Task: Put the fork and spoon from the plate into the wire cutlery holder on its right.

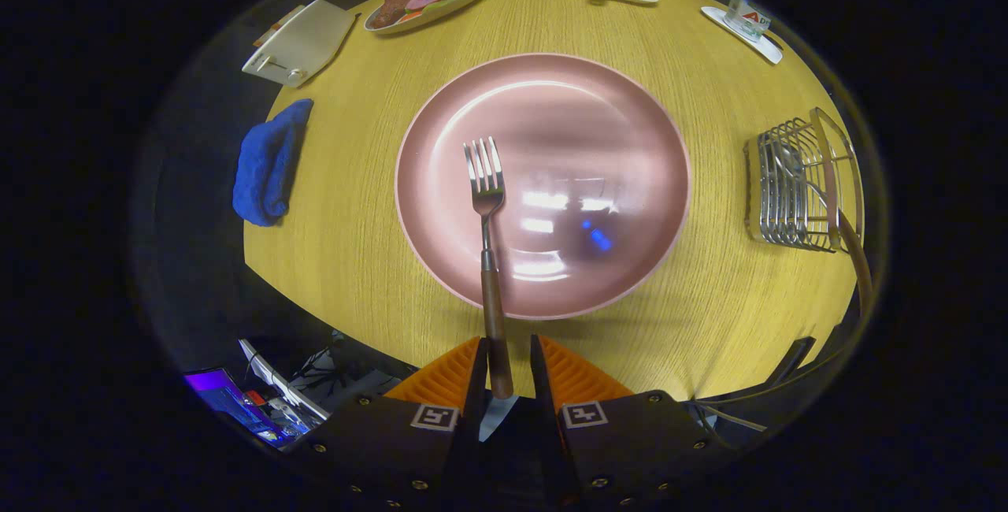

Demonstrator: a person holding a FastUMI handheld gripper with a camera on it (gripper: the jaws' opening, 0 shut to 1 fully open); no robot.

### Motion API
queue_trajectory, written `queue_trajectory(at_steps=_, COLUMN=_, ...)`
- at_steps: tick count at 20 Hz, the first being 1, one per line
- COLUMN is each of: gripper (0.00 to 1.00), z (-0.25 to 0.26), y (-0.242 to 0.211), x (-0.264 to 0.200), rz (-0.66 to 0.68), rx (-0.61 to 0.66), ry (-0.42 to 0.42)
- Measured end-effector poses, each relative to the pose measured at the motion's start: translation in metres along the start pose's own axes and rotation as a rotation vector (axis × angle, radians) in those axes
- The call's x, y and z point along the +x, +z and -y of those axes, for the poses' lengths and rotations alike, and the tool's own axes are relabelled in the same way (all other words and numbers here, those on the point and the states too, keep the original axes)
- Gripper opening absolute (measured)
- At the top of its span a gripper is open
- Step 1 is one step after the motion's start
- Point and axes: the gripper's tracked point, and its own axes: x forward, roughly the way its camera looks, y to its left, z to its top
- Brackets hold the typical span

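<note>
i have the gripper [508, 370] with its two ribbed fingers narrowed around the brown wooden handle of the steel fork [488, 244], though i cannot tell whether both press on it. the fork's shaft runs ahead of the fingers, its four shiny tines over the glossy round pink plate [630, 102] on the yellow wood-grain table [346, 260]. to the plate's right stands the silver wire cutlery holder [791, 185], a wooden-handled utensil already leaning out of it. a fuzzy blue cloth [268, 165] lies left of the plate
</note>
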Motion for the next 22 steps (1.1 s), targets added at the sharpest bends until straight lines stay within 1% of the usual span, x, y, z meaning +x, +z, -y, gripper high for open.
queue_trajectory(at_steps=6, gripper=0.34, z=-0.002, y=-0.008, x=0.016, rz=-0.035, rx=-0.031, ry=-0.014)
queue_trajectory(at_steps=7, gripper=0.14, z=0.005, y=-0.014, x=0.018, rz=-0.043, rx=-0.027, ry=-0.011)
queue_trajectory(at_steps=9, gripper=0.14, z=0.004, y=-0.014, x=0.019, rz=-0.053, rx=-0.029, ry=-0.006)
queue_trajectory(at_steps=10, gripper=0.14, z=0.005, y=-0.013, x=0.017, rz=-0.037, rx=-0.018, ry=-0.005)
queue_trajectory(at_steps=11, gripper=0.05, z=0.004, y=-0.014, x=0.014, rz=-0.047, rx=-0.018, ry=-0.005)
queue_trajectory(at_steps=13, gripper=0.05, z=0.001, y=-0.014, x=0.008, rz=-0.035, rx=-0.004, ry=0.025)
queue_trajectory(at_steps=17, gripper=0.06, z=-0.003, y=-0.007, x=-0.021, rz=0.009, rx=0.037, ry=0.09)
queue_trajectory(at_steps=22, gripper=0.05, z=0.025, y=0.013, x=-0.064, rz=0.081, rx=0.12, ry=0.118)
